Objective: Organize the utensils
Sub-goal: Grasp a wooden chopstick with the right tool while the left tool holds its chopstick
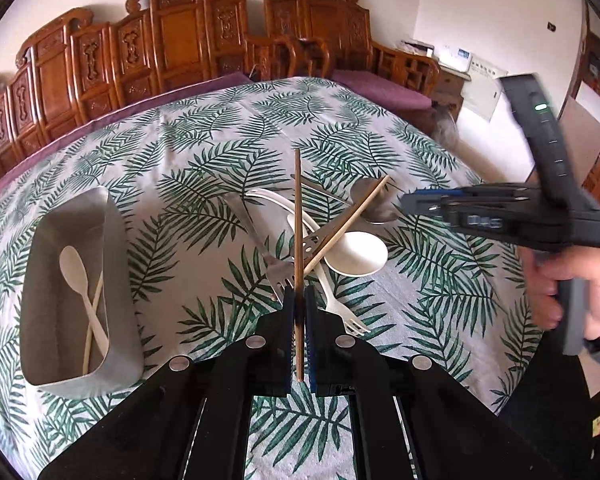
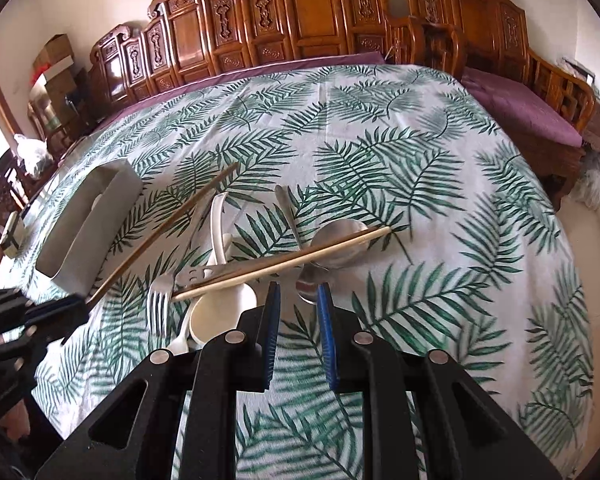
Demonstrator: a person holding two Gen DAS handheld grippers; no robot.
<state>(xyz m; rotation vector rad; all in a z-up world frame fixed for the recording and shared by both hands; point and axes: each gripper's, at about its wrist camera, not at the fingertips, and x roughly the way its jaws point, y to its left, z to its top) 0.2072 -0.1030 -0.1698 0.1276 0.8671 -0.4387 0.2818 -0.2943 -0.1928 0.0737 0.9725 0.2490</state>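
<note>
My left gripper (image 1: 299, 300) is shut on a dark brown chopstick (image 1: 297, 216), which points away over the utensil pile; it also shows in the right wrist view (image 2: 168, 228). The pile holds a light chopstick (image 1: 348, 224), a white spoon (image 1: 356, 254), a steel fork (image 1: 260, 240), a white fork (image 1: 340, 312) and a steel spoon (image 1: 370, 202). My right gripper (image 2: 298, 296) is open and empty, just in front of the steel spoon (image 2: 340, 244) and the light chopstick (image 2: 284, 262). A grey bin (image 1: 116, 280) at left holds a white spoon (image 1: 76, 272) and a light chopstick (image 1: 94, 312).
The table wears a palm-leaf cloth (image 1: 204, 128). Carved wooden chairs (image 1: 180, 32) with purple cushions line its far side. The grey bin also shows in the right wrist view (image 2: 96, 224). The right gripper's body (image 1: 520, 212) hangs over the table's right side.
</note>
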